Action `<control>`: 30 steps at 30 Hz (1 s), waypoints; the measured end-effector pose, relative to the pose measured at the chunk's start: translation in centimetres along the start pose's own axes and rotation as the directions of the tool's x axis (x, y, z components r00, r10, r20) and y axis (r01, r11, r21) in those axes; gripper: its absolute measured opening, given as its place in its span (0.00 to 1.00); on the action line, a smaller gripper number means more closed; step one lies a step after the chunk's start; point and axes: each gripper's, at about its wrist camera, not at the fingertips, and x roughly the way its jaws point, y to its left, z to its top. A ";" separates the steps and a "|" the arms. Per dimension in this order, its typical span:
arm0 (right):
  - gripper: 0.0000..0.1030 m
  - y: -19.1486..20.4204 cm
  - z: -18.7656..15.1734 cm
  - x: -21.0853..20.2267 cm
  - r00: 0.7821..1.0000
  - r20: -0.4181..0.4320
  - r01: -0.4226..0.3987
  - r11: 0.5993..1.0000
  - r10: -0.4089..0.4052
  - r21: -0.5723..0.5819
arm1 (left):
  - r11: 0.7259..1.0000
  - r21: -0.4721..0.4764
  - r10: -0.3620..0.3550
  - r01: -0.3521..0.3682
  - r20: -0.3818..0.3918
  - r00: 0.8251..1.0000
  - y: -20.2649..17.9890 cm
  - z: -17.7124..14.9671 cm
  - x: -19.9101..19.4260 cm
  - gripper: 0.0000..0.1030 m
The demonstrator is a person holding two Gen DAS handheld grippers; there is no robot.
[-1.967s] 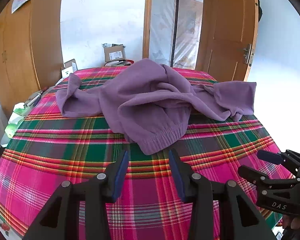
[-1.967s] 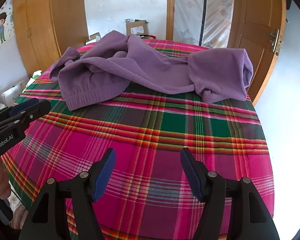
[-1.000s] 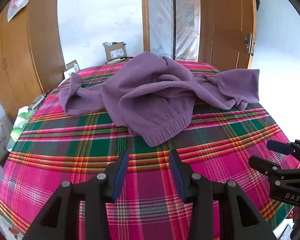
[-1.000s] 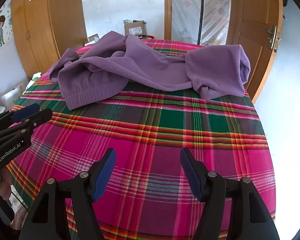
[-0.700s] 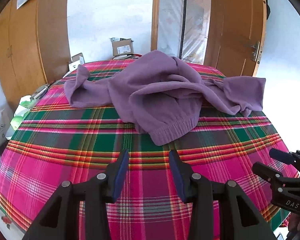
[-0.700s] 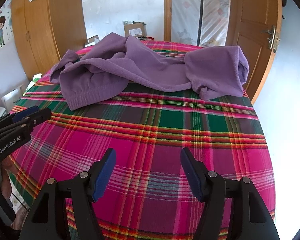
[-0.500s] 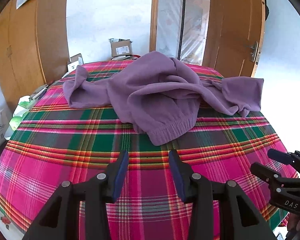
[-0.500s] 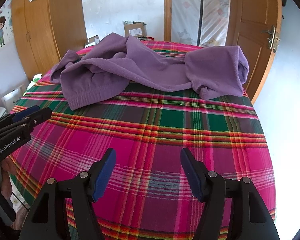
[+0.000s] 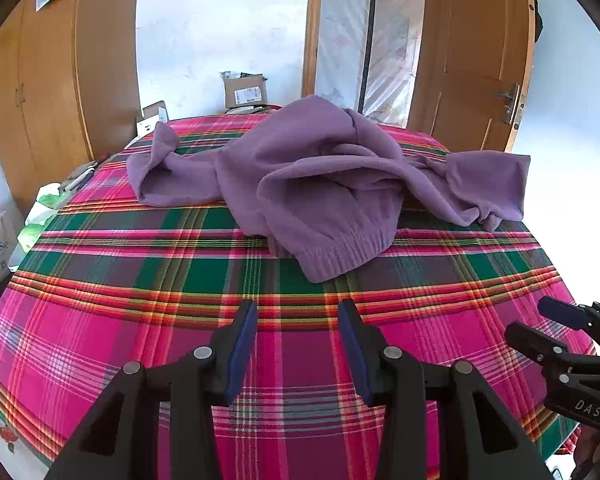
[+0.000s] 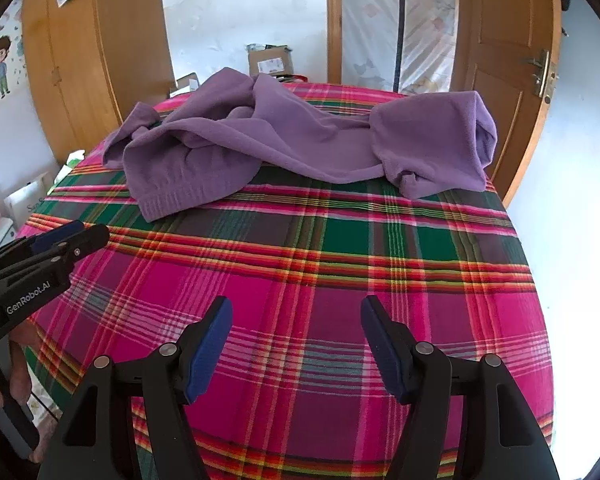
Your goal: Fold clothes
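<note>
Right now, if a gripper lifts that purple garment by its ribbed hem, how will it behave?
Likely floppy: the purple garment lies bunched in soft folds. Its ribbed hem probably gives thicker purchase. The rest should drape and drag across the plaid cloth.

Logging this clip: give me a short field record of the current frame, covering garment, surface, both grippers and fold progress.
garment: purple fleece garment, crumpled in a heap, ribbed hem toward the cameras
surface: plaid cloth in pink, green and red, garment on its far half
left gripper: open, empty, above the cloth short of the hem
right gripper: open, empty, above bare cloth
contact: neither gripper touches the garment
fold progress: not started
background: cardboard box, wooden door
</note>
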 end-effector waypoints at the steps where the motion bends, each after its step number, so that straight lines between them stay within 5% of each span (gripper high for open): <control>1: 0.67 0.1 0.0 0.0 1.000 0.002 -0.002 1.000 0.002 -0.001 | 1.000 0.001 -0.011 0.011 0.003 1.000 0.0 0.0 -0.1 0.42; 17: 0.67 -0.8 0.6 -1.1 0.984 0.097 -0.157 0.986 0.152 0.050 | 1.000 0.013 0.011 -0.011 0.015 1.000 0.9 0.4 -0.4 0.31; 26: 0.67 1.0 1.4 0.4 0.960 0.081 -0.265 0.963 0.268 -0.039 | 0.998 -0.034 -0.058 0.058 -0.006 0.998 2.2 1.0 -0.1 0.28; 30: 0.67 1.5 2.6 1.2 0.971 0.074 -0.223 0.972 0.228 -0.073 | 0.996 -0.050 -0.069 0.069 -0.010 0.998 2.7 1.2 0.1 0.28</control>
